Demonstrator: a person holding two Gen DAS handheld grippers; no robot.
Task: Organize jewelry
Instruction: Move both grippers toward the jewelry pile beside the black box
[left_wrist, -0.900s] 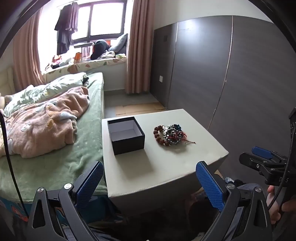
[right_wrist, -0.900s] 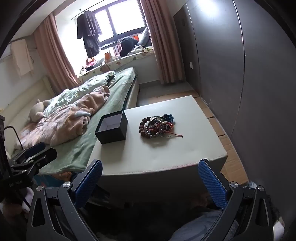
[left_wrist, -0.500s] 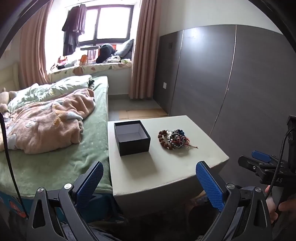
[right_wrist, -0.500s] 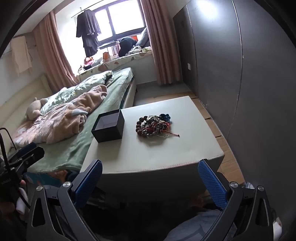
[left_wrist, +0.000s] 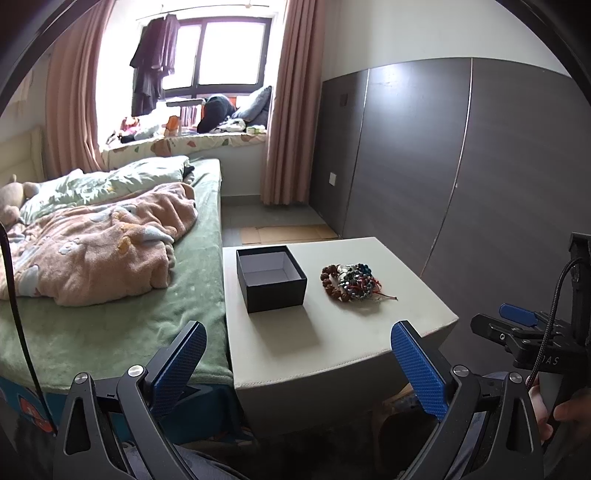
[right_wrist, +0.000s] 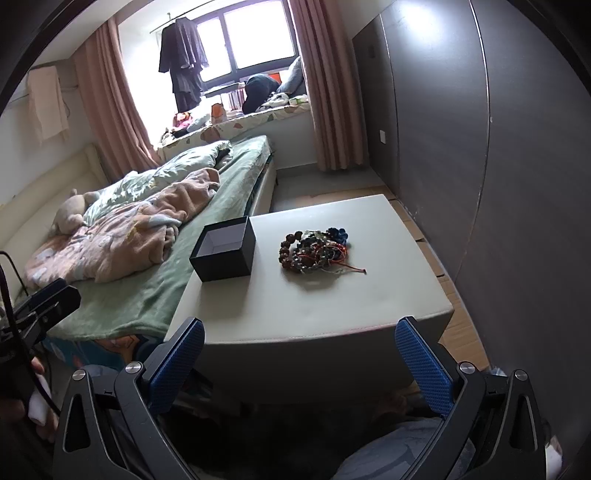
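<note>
A pile of beaded bracelets (left_wrist: 349, 281) with a red cord lies on the right half of a pale square table (left_wrist: 332, 332); it also shows in the right wrist view (right_wrist: 314, 253). An open black box (left_wrist: 270, 278) with a white inside stands upright to its left, apart from the pile, also in the right wrist view (right_wrist: 224, 254). My left gripper (left_wrist: 299, 363) is open and empty, short of the table's near edge. My right gripper (right_wrist: 301, 363) is open and empty, also short of the near edge.
A bed with a green sheet (left_wrist: 110, 325) and a pink blanket (left_wrist: 96, 247) adjoins the table's left side. Dark grey wardrobe doors (left_wrist: 461, 166) stand close on the right. The right gripper shows at the left wrist view's right edge (left_wrist: 532, 332).
Both grippers have drawn back slightly and lifted their view; the table, box and bracelets sit lower and smaller in frame. Both stay open and empty. Nothing on the table moved.
</note>
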